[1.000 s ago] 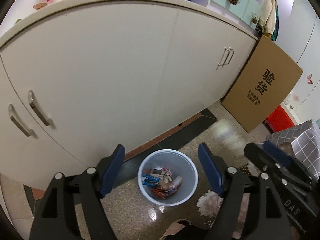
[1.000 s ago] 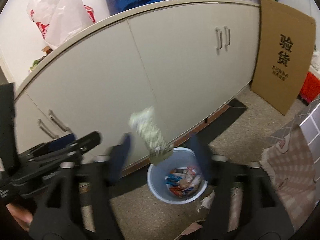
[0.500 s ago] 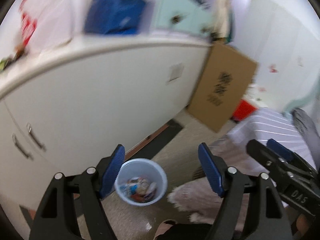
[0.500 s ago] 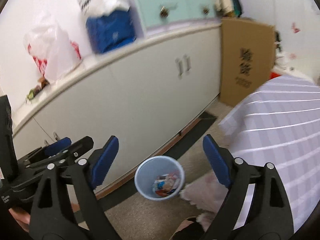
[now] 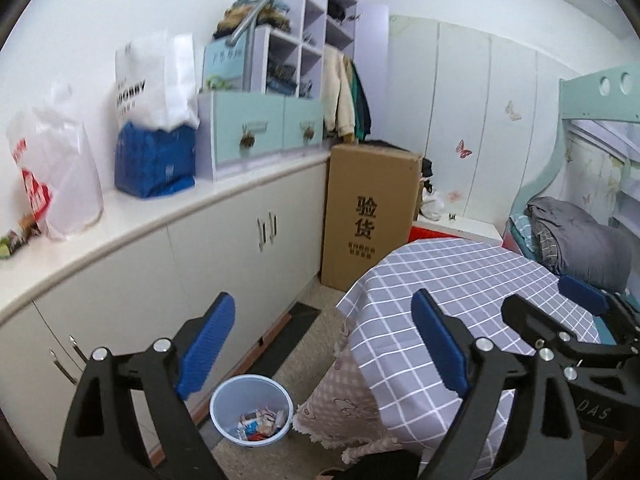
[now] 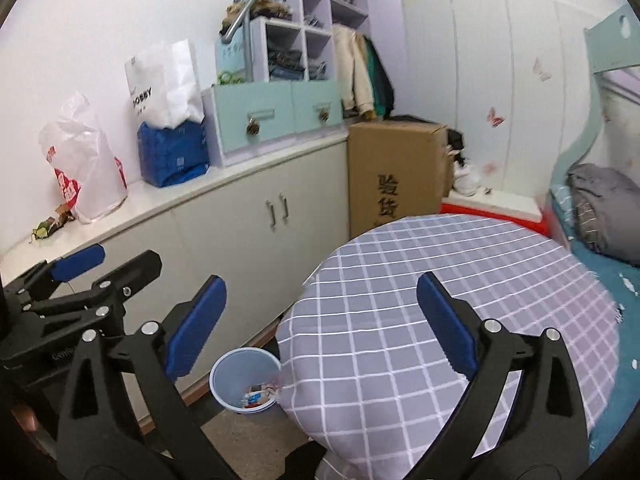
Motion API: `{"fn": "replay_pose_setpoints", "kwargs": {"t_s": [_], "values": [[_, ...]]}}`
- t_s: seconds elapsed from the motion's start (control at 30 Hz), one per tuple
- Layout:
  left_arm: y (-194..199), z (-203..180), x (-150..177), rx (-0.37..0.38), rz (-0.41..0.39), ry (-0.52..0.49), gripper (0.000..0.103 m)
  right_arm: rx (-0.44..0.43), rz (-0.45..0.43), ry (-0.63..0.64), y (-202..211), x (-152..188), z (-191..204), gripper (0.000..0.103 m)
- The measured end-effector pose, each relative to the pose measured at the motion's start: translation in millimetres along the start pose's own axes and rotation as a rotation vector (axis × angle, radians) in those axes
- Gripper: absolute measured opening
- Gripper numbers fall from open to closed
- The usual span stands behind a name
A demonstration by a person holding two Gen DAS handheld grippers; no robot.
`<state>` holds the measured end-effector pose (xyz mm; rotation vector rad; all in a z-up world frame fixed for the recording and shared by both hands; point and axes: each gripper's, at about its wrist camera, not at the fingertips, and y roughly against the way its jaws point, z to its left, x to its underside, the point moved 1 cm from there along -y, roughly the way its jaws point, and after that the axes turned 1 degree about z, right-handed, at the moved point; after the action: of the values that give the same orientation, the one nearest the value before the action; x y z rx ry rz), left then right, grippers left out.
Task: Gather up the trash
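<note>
A light blue trash bin (image 5: 236,394) stands on the floor between the white cabinets and the round table, with several wrappers (image 5: 260,426) inside. It also shows in the right wrist view (image 6: 240,372). My left gripper (image 5: 320,332) is open and empty, raised well above the bin. My right gripper (image 6: 320,316) is open and empty, above the table's edge. The right gripper shows at the right of the left wrist view (image 5: 560,316), and the left gripper at the left of the right wrist view (image 6: 100,268).
A round table with a grey checked cloth (image 6: 440,280) fills the right. White cabinets (image 5: 224,256) with a counter holding plastic bags (image 5: 60,176), a blue pack (image 5: 154,160) and drawers run along the left. A cardboard box (image 5: 372,212) leans beyond. A bed (image 6: 600,208) is at far right.
A crumpled piece of trash left the right gripper and dropped toward the bin. Both grippers then rose and tilted up, away from the bin, bringing the table and room into view.
</note>
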<state>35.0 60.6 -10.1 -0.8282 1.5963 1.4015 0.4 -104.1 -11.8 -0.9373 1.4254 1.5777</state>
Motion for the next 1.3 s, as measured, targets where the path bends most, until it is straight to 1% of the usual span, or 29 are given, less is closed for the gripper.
{"fn": "replay_pose_setpoints", "kwargs": {"t_s": [0.1,0.27,0.4,0.53,0.6,0.7,1.0,1.13,1.3], "values": [[19,-13,-4,0.013,-0.018,-0.029,0.088,0.015,-0.042,-0.01,26,-2,-9,0.094],[43,-31,-3,0.038,-0.033,-0.06,0.088,0.05,-0.099,-0.009,55,-2,-15,0.096],[56,-36,-6,0.046,-0.062,-0.062,0.088,0.079,-0.132,-0.006,71,-1,-18,0.096],[70,-40,-10,0.058,-0.108,-0.062,0.089,0.096,-0.156,-0.003,84,-1,-19,0.096],[76,-43,-11,0.061,-0.126,-0.066,0.09,0.115,-0.166,-0.001,87,-1,-21,0.096],[80,-47,-12,0.067,-0.142,-0.075,0.09,0.107,-0.166,-0.015,92,0,-26,0.096],[81,-56,-11,0.069,-0.137,-0.09,0.09,0.127,-0.172,-0.017,97,2,-31,0.096],[81,-57,-10,0.058,-0.136,-0.094,0.09,0.113,-0.163,-0.022,97,1,-34,0.096],[79,-57,-8,0.058,-0.127,-0.09,0.09,0.118,-0.157,-0.016,94,1,-32,0.096]]}}
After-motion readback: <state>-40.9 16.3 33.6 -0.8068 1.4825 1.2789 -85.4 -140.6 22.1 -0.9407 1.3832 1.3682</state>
